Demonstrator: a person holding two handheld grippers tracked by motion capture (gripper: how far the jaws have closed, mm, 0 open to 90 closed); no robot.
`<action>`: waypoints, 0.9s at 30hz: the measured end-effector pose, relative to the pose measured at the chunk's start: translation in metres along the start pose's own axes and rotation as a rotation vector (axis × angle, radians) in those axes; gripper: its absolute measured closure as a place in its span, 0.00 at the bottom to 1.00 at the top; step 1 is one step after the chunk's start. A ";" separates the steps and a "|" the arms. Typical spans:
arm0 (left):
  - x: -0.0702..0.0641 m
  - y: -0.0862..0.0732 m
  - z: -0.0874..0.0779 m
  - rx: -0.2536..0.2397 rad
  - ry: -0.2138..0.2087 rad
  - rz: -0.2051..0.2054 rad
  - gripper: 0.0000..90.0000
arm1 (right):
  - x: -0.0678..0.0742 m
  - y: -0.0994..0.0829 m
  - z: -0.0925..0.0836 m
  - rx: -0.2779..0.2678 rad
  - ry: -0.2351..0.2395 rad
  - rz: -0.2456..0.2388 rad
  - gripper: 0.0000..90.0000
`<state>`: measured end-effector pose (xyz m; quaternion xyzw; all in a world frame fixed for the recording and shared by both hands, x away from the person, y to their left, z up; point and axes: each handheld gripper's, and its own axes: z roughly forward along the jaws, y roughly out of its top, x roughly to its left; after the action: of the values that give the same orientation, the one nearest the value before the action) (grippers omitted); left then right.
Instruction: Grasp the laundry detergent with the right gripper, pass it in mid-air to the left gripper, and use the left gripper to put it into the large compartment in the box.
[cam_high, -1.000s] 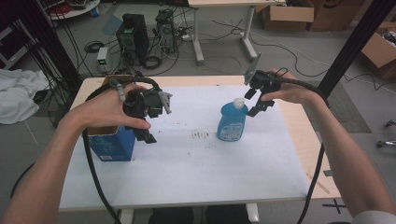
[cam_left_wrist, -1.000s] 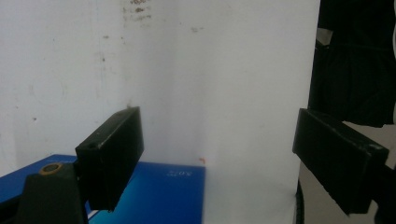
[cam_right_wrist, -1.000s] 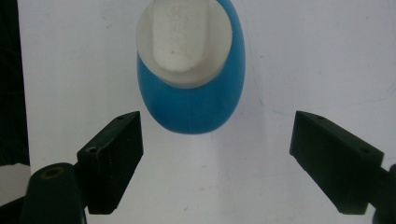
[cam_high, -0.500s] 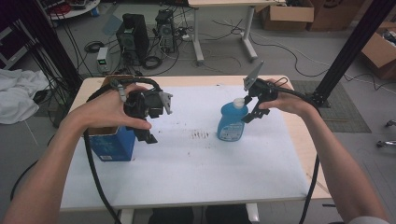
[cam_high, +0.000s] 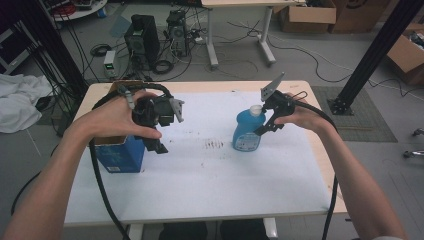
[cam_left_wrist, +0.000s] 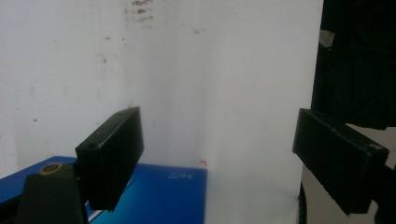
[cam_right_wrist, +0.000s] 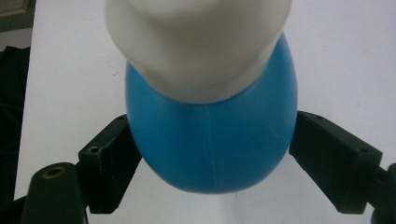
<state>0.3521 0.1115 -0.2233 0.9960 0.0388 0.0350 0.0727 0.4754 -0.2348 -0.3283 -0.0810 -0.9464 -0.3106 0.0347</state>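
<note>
Table (cam_high: 200, 200) w/ a white, lightly smudged sheet over a pale wood top carries two things: a blue cardboard box (cam_high: 120, 154) near its left edge and a blue bottle (cam_high: 246, 134) right of centre, standing upright — long axis vertical.

Key relation: the bottle sits directly ahead of and below the right gripper (cam_high: 266, 126), which comes at it from the bottle's right side, tilted down. In the right gripper view the jaws stand wide, one on each side of the bottle's rounded shoulder, close to the plastic but prob. not yet pressing — so spread, nothing held.

Bottle: smooth translucent-blue plastic, bulging body w/ a faint mould seam, white cap (cam_right_wrist: 196, 42) on top (blurred, very near the lens).

Left gripper (cam_high: 156, 144) hovers by the box's top corner, jaws also apart and empty; well apart from the bottle, so the right hand is the nearer one.
</note>
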 end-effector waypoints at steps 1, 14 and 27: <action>0.000 0.000 0.000 -0.002 -0.002 -0.002 0.19 | -0.001 -0.001 0.002 -0.006 -0.005 0.004 0.20; 0.000 -0.001 0.000 -0.002 0.001 -0.001 0.19 | -0.003 -0.013 0.014 -0.075 -0.001 0.031 0.21; 0.000 -0.001 0.001 -0.004 0.008 -0.003 0.19 | -0.005 -0.020 0.022 -0.119 0.001 0.058 0.28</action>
<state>0.3517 0.1126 -0.2244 0.9956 0.0404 0.0392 0.0747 0.4762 -0.2383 -0.3585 -0.1099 -0.9235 -0.3655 0.0394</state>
